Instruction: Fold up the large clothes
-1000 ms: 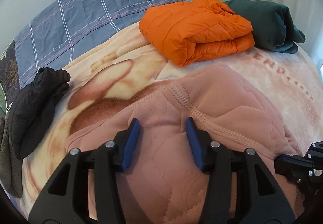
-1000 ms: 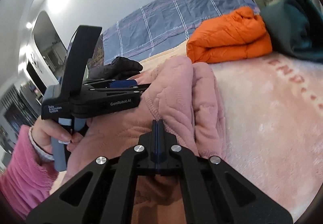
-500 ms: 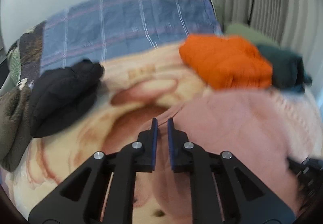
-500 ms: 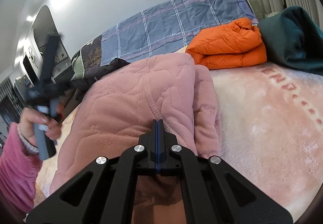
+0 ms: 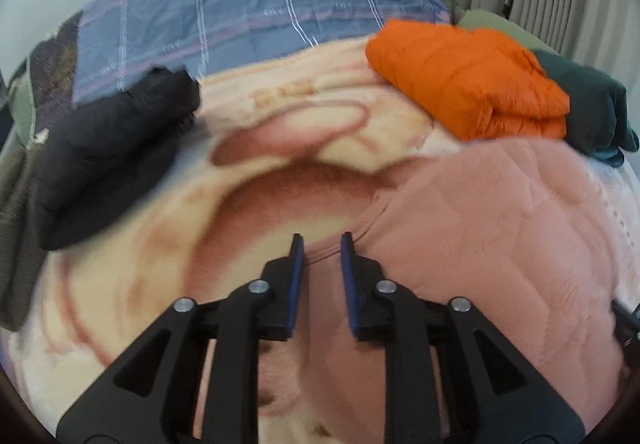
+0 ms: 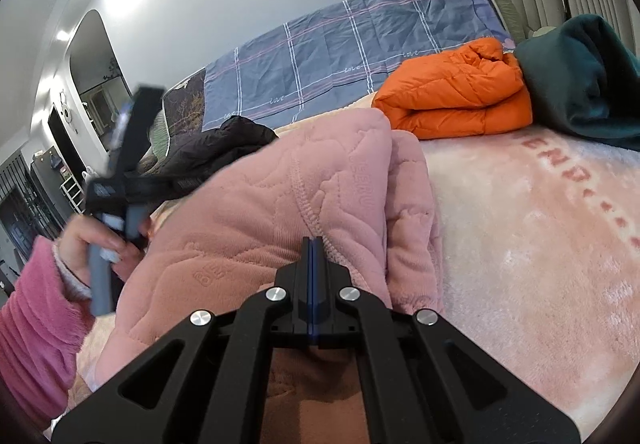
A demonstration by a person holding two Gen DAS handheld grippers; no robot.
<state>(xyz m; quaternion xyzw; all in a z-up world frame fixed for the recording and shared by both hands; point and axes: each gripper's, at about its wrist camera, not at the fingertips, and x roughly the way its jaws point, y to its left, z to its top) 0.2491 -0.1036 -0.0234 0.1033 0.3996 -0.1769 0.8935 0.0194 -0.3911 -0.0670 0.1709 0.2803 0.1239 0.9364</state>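
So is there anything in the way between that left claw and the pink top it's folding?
Nothing visible. The left gripper sits right at the edge of the pink garment, jaws slightly apart after just reopening, with only the bare blanket around its tips.

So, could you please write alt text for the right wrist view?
The shut right gripper pinches a pink quilted garment bunched on a pale blanket. Behind lie a folded orange jacket and a dark green garment; at left, a hand holds the blurred left gripper.

The bed (image 6: 540,244) wears a peach blanket. On it: pink quilted garment (image 6: 260,212) at centre, orange jacket (image 6: 452,104) at one o'clock, teal garment (image 6: 580,76) at two, black jacket (image 5: 112,148) at ten.
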